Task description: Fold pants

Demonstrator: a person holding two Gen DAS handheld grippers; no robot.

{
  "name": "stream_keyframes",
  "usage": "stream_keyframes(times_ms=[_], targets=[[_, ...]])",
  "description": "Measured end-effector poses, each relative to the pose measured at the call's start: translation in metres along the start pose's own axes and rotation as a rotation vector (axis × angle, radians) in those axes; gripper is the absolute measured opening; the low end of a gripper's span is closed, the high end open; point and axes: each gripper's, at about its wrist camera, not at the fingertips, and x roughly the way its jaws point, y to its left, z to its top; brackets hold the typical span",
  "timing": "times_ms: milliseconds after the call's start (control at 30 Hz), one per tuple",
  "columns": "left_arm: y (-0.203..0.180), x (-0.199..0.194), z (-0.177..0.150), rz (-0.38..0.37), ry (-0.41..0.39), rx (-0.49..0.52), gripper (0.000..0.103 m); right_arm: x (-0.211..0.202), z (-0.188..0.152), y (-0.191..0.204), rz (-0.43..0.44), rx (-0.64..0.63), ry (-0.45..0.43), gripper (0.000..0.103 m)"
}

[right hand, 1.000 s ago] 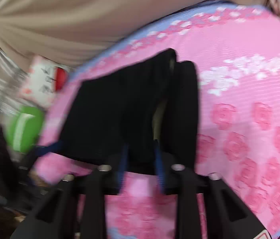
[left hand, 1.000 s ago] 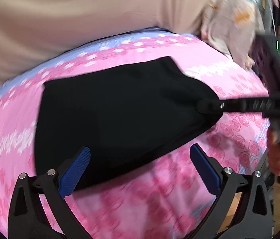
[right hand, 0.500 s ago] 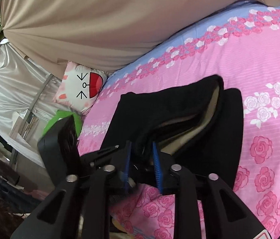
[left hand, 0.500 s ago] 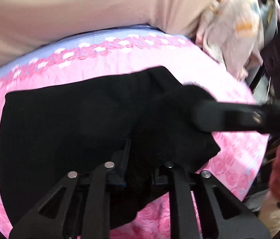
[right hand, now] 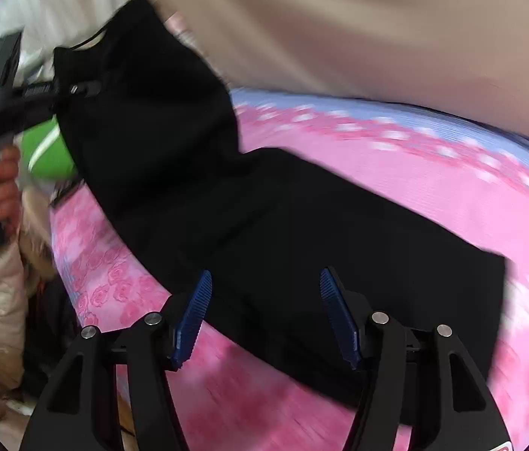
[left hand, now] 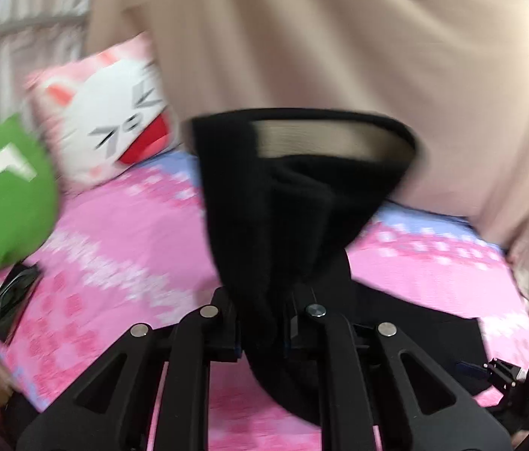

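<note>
No text, brand, label or number is showing clearly enough to read in either view. The cushion [left hand: 110,120] is carrying only a drawn cartoon face, and the green cushion [left hand: 1,195] is bearing a plain white mark, neither forming letters. Motion blur is smearing most surfaces.

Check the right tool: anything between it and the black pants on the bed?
Nothing visible. The right tool, jaws opening with no cloth pinched, hangs directly over the pants spread on the pink sheet. The left tool grips one end of the pants, lifted off the bed.
</note>
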Motion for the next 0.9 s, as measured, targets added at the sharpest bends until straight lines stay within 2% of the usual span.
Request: stream_keyframes(times_ms=[133, 200, 233, 300, 333, 367, 400, 433, 467, 500, 600, 633, 700, 767, 800, 833, 900], targets=[[0.035, 0.035, -0.02, 0.045, 0.083, -0.056, 0.013, 0.061, 0.014, 0.035, 0.011, -0.118, 0.101, 0.066], [0.046, 0.047, -0.031, 0.072, 0.113, -0.084, 0.013, 0.084, 0.013, 0.047, -0.041, -0.183, 0.139, 0.073], [0.054, 0.048, -0.035, 0.072, 0.122, -0.098, 0.013, 0.088, 0.012, 0.051, -0.055, -0.208, 0.132, 0.078], [0.064, 0.05, -0.042, 0.045, 0.127, -0.128, 0.013, 0.094, 0.01, 0.059, -0.096, -0.26, 0.12, 0.077], [0.067, 0.049, -0.044, 0.039, 0.125, -0.133, 0.013, 0.097, 0.011, 0.061, -0.114, -0.27, 0.112, 0.059], [0.07, 0.049, -0.045, 0.033, 0.125, -0.138, 0.013, 0.096, 0.015, 0.06, -0.113, -0.25, 0.111, 0.026], [0.074, 0.05, -0.045, 0.022, 0.128, -0.147, 0.013, 0.093, 0.021, 0.052, -0.138, -0.208, 0.108, 0.017], [0.076, 0.05, -0.044, 0.015, 0.13, -0.153, 0.013, 0.086, 0.028, 0.042, -0.128, -0.156, 0.104, 0.016], [0.077, 0.05, -0.044, 0.008, 0.129, -0.157, 0.013, 0.072, 0.033, 0.025, -0.083, -0.084, 0.081, 0.016], [0.077, 0.049, -0.044, 0.003, 0.128, -0.158, 0.013, 0.053, 0.039, 0.009, -0.079, -0.019, 0.039, 0.016], [0.08, 0.05, -0.043, -0.005, 0.127, -0.153, 0.013, -0.052, 0.057, -0.045, -0.174, 0.135, -0.15, 0.016], [0.079, 0.05, -0.042, -0.008, 0.124, -0.15, 0.013, -0.077, 0.06, -0.052, -0.208, 0.146, -0.189, 0.016], [0.079, 0.05, -0.042, -0.014, 0.121, -0.149, 0.013, -0.152, 0.069, -0.061, -0.349, 0.142, -0.308, 0.016], [0.079, 0.051, -0.04, -0.022, 0.118, -0.151, 0.013, -0.193, 0.077, -0.059, -0.43, 0.122, -0.372, 0.017], [0.079, 0.052, -0.04, -0.023, 0.119, -0.154, 0.013, -0.205, 0.082, -0.056, -0.463, 0.106, -0.389, 0.018], [0.079, 0.052, -0.039, -0.025, 0.119, -0.153, 0.013, -0.205, 0.089, -0.048, -0.499, 0.055, -0.367, 0.018], [0.078, 0.051, -0.04, -0.022, 0.116, -0.15, 0.013, -0.174, 0.093, -0.034, -0.545, -0.03, -0.281, 0.019]])
